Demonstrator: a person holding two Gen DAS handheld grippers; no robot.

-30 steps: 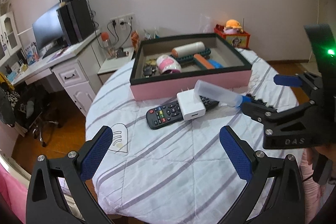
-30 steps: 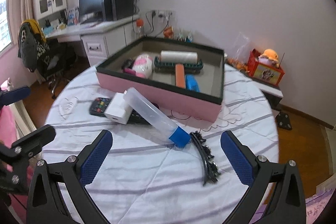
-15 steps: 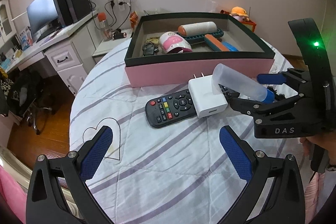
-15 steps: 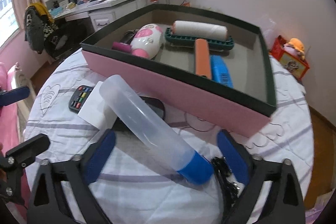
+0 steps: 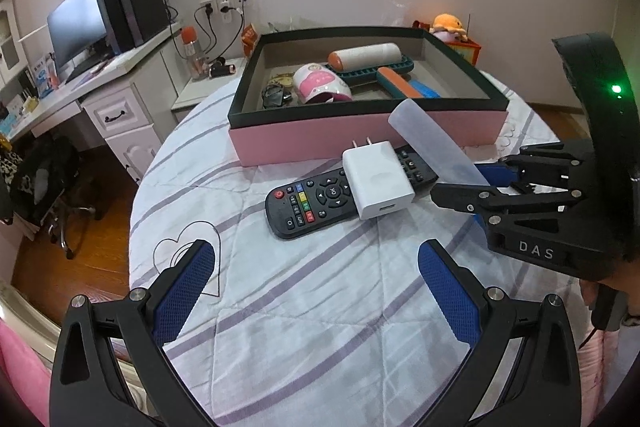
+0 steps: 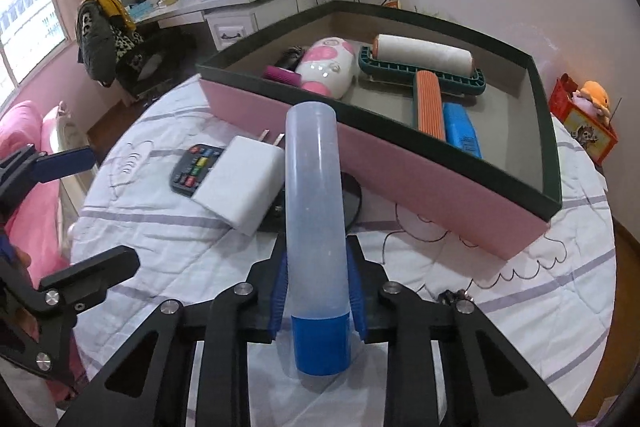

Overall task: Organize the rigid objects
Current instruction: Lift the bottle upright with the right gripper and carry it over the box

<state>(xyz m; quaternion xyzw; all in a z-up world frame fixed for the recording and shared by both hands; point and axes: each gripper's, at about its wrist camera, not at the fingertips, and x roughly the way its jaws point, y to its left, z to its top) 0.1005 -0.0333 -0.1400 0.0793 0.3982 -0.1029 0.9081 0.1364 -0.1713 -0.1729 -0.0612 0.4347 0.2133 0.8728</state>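
- Right wrist view: my right gripper point(image 6: 317, 291) has just been closing, and its blue pads point(image 6: 279, 287) now press on both sides of the translucent tube point(image 6: 314, 203), low down near its blue cap point(image 6: 320, 345).
- The tube points away from me along the fingers; its far end lies over the near pink wall of the box point(image 6: 432, 183), and its middle passes above the black remote point(image 6: 200, 167).
- A white charger point(image 6: 240, 187) lies on top of the remote, just left of the tube, prongs toward the box.
- Inside the box I see a pink-and-white rounded gadget point(image 6: 326, 67), a lint roller point(image 6: 424, 57) on a teal tray with its orange handle toward me, and a blue bar point(image 6: 462, 129) beside that handle.
- A dark, chain-like thing point(image 6: 454, 295) shows just past my right finger on the striped tablecloth point(image 6: 560, 307); too little of it is visible to name it.
- Left wrist view: my left gripper point(image 5: 316, 287) hangs over bare cloth with its jaws spread wide and nothing between them, short of the remote point(image 5: 316, 203).
- From that side the tube point(image 5: 434, 147) slants down from the box wall point(image 5: 320, 139) into my right gripper point(image 5: 486, 187).
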